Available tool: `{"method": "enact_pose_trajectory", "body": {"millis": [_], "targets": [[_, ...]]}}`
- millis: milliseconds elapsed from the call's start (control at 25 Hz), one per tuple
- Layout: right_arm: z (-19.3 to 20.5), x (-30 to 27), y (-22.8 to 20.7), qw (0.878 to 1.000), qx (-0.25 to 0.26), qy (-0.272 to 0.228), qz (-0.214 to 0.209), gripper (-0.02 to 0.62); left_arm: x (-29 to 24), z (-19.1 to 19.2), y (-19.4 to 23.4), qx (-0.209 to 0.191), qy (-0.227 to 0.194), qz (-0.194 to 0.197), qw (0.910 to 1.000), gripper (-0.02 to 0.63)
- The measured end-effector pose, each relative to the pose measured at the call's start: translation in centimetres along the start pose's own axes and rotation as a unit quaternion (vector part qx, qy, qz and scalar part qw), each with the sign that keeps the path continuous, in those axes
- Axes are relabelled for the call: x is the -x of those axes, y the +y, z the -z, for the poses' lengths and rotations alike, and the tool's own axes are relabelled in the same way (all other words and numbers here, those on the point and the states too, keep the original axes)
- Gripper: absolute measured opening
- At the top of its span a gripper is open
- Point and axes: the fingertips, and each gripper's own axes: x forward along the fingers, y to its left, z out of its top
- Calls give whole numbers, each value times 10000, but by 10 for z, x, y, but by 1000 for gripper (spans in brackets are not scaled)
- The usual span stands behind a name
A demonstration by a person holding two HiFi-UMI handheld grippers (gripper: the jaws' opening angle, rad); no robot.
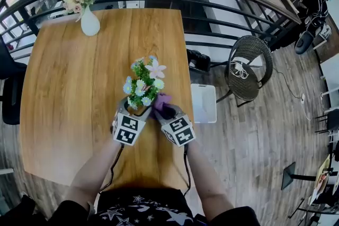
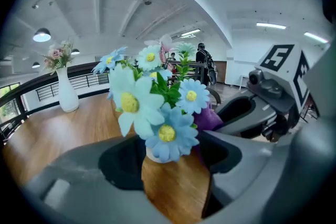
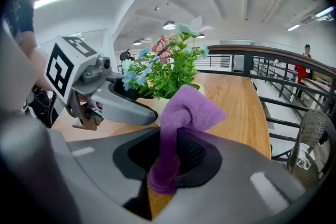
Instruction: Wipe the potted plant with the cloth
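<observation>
A small potted plant with green leaves and blue, white and pink flowers stands on the wooden table, near its right side. My left gripper has its jaws on either side of the cream pot and grips it. Blue flowers hang over the jaws in the left gripper view. My right gripper is shut on a purple cloth. The cloth's upper fold rests against the pot and the lower leaves on the plant's right side. The left gripper's finger shows beside the pot in the right gripper view.
A white vase of pink flowers stands at the table's far left. A dark metal railing runs behind and to the right. A wicker chair and a white box stand on the floor past the table's right edge.
</observation>
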Motion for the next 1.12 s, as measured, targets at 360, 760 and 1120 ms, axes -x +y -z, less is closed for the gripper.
{"method": "enact_pose_trajectory", "body": {"millis": [360,760,1120], "targets": [[6,11,-28,9994,-163,32,298,83,10,12,-23,-355,115,881,9954,324],[11,8,-33,9999,-132,56,48,84,0,17,40,-2032,15,1971,9591,483],[12,5,-32,9996,-223,83,-145,84,-19,-24,42,-2389,-33,3209,9165,573]]}}
